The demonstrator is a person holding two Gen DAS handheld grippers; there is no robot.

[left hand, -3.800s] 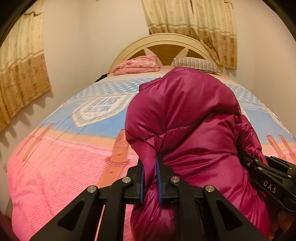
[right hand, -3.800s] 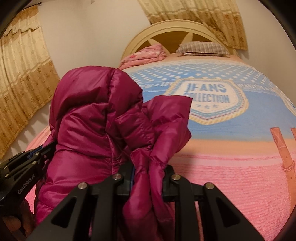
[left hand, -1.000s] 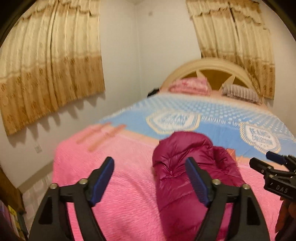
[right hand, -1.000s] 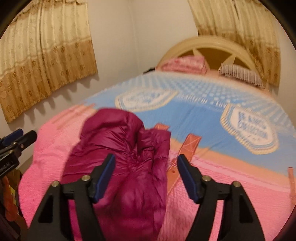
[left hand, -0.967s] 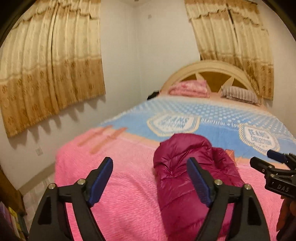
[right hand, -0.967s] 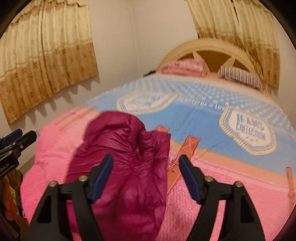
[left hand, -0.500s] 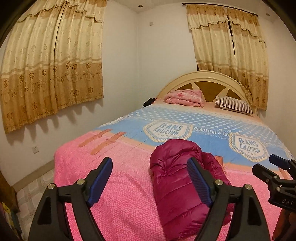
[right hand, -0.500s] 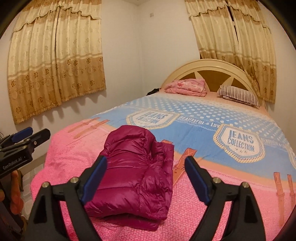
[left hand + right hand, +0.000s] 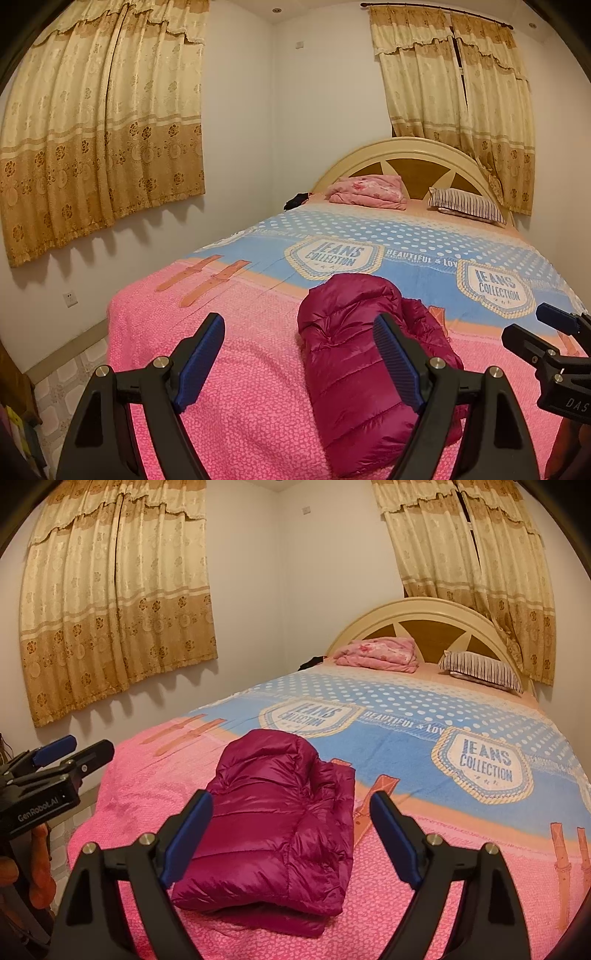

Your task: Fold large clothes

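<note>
The magenta puffer jacket point(image 9: 273, 812) is now lying folded near the foot edge of the bed point(image 9: 424, 915), no longer hanging pinched in either tool. The left tool point(image 9: 299, 358) and right tool point(image 9: 291, 830) are both gaping empty, the right's jaws having just been widening.

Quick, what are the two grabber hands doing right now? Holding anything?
Left gripper: open, holding nothing.
Right gripper: open, just widened, nothing between its jaws; the folded magenta puffer jacket lies free on the bed.

left gripper point(image 9: 297, 354): fingers wide apart, empty | right gripper point(image 9: 290, 830): fingers just spread wider, empty
</note>
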